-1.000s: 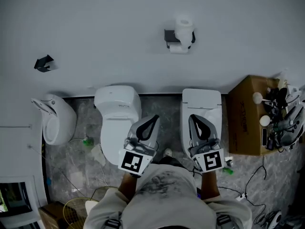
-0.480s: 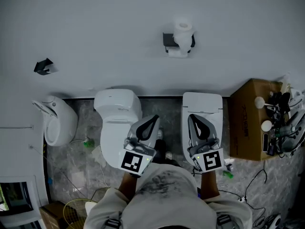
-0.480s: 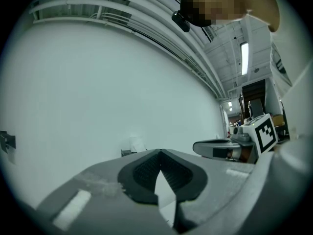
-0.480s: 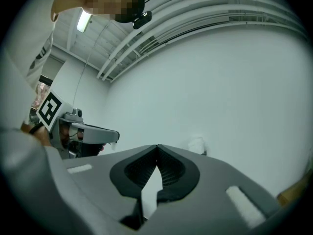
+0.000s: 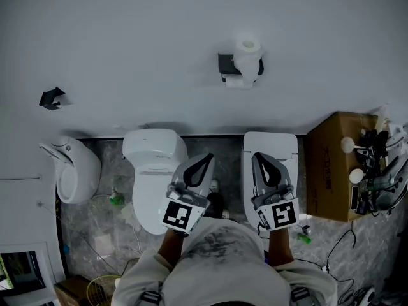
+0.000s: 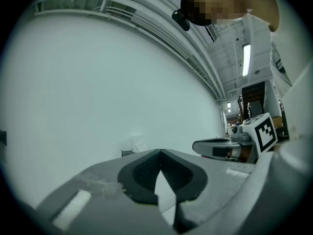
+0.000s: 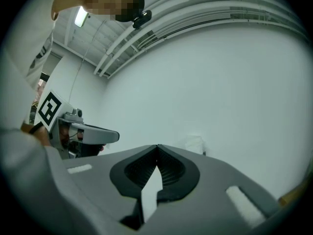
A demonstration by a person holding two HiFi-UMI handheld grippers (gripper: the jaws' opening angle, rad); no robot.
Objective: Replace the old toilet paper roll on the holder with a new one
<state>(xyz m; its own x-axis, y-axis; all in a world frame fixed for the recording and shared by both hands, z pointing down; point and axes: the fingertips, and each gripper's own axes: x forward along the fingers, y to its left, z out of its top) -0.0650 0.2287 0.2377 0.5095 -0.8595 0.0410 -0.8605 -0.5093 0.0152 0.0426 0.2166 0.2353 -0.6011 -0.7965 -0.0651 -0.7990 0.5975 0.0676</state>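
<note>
pointing level at a pale wall [image 5: 127, 30], the left tongs [image 5: 204, 160] and right tongs [image 5: 259, 160] are side by side, each pressed together with nothing between its jaws. the toilet paper roll [image 5: 247, 48] sits up on that wall on a black holder [image 5: 226, 63], a loose sheet hanging below it, well apart from both tongs. two toilets stand against the wall on a grey marbled floor [image 5: 217, 146]: a rounded toilet [image 5: 153, 152] beneath the left tongs and a squarer toilet [image 5: 271, 142] beneath the right. a white fixture [image 5: 73, 171] juts out at far left. a cardboard box [image 5: 328, 164] stands at far right, with cluttered gear beside it. a small black fitting [image 5: 51, 98] hangs on the wall at left.
</note>
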